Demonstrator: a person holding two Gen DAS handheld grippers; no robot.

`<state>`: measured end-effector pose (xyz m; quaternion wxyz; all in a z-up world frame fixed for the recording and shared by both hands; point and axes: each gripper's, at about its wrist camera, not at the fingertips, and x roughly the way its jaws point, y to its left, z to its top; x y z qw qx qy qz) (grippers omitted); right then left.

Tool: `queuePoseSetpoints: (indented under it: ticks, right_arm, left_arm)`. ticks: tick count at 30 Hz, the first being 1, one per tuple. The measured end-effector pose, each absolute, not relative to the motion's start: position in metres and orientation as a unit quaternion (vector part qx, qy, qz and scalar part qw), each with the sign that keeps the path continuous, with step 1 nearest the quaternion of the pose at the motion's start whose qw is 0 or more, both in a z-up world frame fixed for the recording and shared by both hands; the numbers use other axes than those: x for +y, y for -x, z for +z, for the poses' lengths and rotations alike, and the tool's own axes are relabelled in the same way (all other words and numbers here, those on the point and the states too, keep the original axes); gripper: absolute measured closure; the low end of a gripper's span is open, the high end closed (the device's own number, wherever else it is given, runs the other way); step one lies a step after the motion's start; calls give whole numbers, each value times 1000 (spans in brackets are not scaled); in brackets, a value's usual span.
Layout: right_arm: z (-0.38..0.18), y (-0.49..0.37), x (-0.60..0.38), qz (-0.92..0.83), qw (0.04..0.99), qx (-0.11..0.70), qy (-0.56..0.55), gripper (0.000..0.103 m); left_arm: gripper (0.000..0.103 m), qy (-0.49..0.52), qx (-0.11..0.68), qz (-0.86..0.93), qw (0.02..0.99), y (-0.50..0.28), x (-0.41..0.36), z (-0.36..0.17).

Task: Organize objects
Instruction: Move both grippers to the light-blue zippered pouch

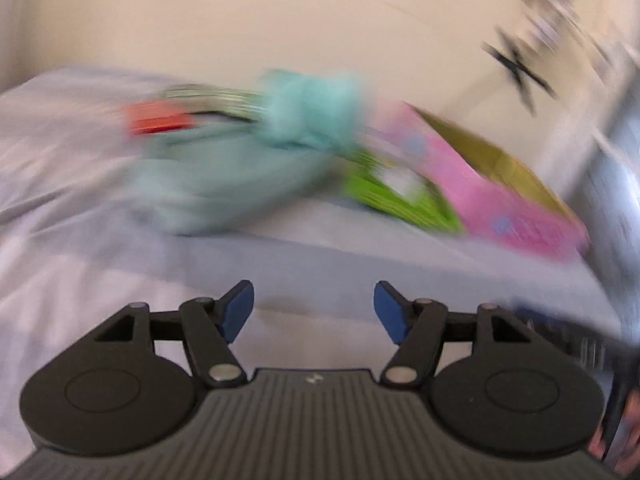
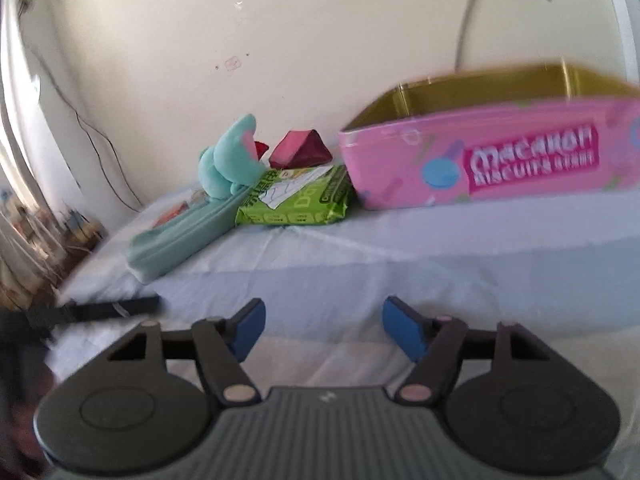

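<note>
**Both grippers open and empty above the bed, objects grouped by the wall**

We see the left gripper (image 1: 314, 312) tilted downward over the bed (image 1: 80, 184), its blue fingers (image 1: 238, 310) standing apart with nothing between them. The right gripper (image 2: 324, 330) has the same downward tilt; its fingers (image 2: 250, 328) are also spread and hold nothing. At the lower right edge of the left wrist view we make out part of a hand (image 1: 624, 432) gripping the other tool.

The bed is covered with a pale lavender-blue sheet, creased in places, and it meets a cream wall (image 2: 200, 40) behind. A thin dark cable (image 2: 100, 140) runs down that wall on the left.

The things to organize lie well ahead of both grippers, near the wall. A pink biscuit box (image 2: 500, 156), open at the top with a gold inside, sits on the right. Just beside it to the left lies a green packet (image 2: 296, 204). A teal plush toy (image 2: 234, 156) rests at the packet's left end, over a teal pouch (image 2: 180, 236). Behind the packet sits a dark red wedge-shaped item (image 2: 300, 150). The left wrist view is heavily blurred, so we cannot tell finer detail there. Nothing stands between the grippers and the group.
</note>
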<state>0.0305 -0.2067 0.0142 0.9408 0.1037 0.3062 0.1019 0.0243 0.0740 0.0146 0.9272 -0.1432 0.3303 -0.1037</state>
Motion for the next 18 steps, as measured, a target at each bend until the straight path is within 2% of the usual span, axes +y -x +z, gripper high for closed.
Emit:
queuePoseSetpoints:
  ticks: [1,4,10,12,13,14,18]
  right_arm:
    - [14,-31,-202,100,942,306,-92,33]
    - [12,-33,-200,94,944,305,-84,33]
    - [13,-31,-202,95,945,302,-87,32]
    - [14,-31,-200,93,945,303,-80,31]
    - [14,-30,-199,93,945,304,-77,31]
    - [15,-30,-198,91,945,306,-72,31]
    - [21,-41,-187,121,940,313,-61,28]
  left_arm:
    - [29,168,328,-86,926,-29,90,15]
    - [28,236,323,-42,916,-47,128,18]
    - [29,287,336,-37,896,-96,127,13]
    - [41,286,333,-11,899,-103,124,10]
    - [51,278,333,-2,901,-104,121,10]
    - [58,278,329,-6,902,-98,128,8]
    - [64,292,326,-26,899,-77,146,5]
